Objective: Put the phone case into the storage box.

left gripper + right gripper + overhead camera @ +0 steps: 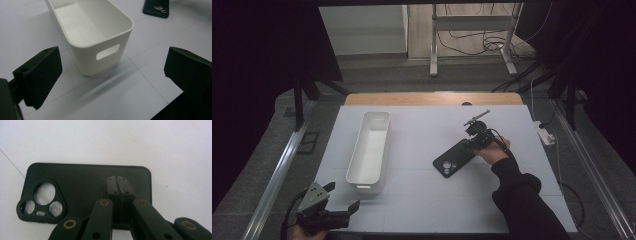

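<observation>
Pinching black phone case [82, 185] with your right hand-held gripper [476, 138], jaws closed on its edge; case lying flat on counter [422, 200], at 3 o'clock from white bin [370, 150]. Left hand-held gripper [332, 207] waiting wide, holding nothing. Lifting and binning remaining, I judge.

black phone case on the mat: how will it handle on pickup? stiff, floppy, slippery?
The phone case looks like a thin empty shell with open camera cutouts, so probably light and somewhat flexible. Lying flat on the white mat, it likely slides rather than rolls. The right gripper, jaws together, sits over one end.
</observation>
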A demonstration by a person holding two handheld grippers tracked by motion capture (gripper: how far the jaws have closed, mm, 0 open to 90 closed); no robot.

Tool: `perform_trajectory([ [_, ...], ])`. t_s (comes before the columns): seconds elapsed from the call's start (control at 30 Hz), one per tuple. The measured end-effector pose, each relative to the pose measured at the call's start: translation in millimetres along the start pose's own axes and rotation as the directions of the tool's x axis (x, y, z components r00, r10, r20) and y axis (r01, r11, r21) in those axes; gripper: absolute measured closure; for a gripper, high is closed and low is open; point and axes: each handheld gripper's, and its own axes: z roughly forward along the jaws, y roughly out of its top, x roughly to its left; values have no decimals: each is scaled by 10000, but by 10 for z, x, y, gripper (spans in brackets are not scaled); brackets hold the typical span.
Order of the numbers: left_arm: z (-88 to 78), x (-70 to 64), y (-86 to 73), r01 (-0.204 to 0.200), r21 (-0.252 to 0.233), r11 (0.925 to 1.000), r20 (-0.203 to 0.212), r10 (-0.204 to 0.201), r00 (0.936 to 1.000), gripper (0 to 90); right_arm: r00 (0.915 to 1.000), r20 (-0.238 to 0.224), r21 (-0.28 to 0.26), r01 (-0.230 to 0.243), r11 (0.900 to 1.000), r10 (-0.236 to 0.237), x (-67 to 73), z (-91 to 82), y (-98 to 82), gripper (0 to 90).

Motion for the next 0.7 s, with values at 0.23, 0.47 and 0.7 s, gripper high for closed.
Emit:
perform_trajectory([
  [0.23, -2, 2, -1, -14, -10, 10000, 30, 14, 10000, 24, 10000, 66, 113, 44, 9999, -44, -36, 95, 127, 892],
  [0.47, -3, 2, -2, -30, -22, 10000, 55, 30, 10000, 24, 9997, 244, 126, -101, 9999, 98, -74, 202, 235, 893],
  [0.7, -2, 0, -1, -55, -12, 10000, 81, 55, 10000, 24, 9986, 522, 321, -64, 9995, 48, -90, 303, 311, 893],
])
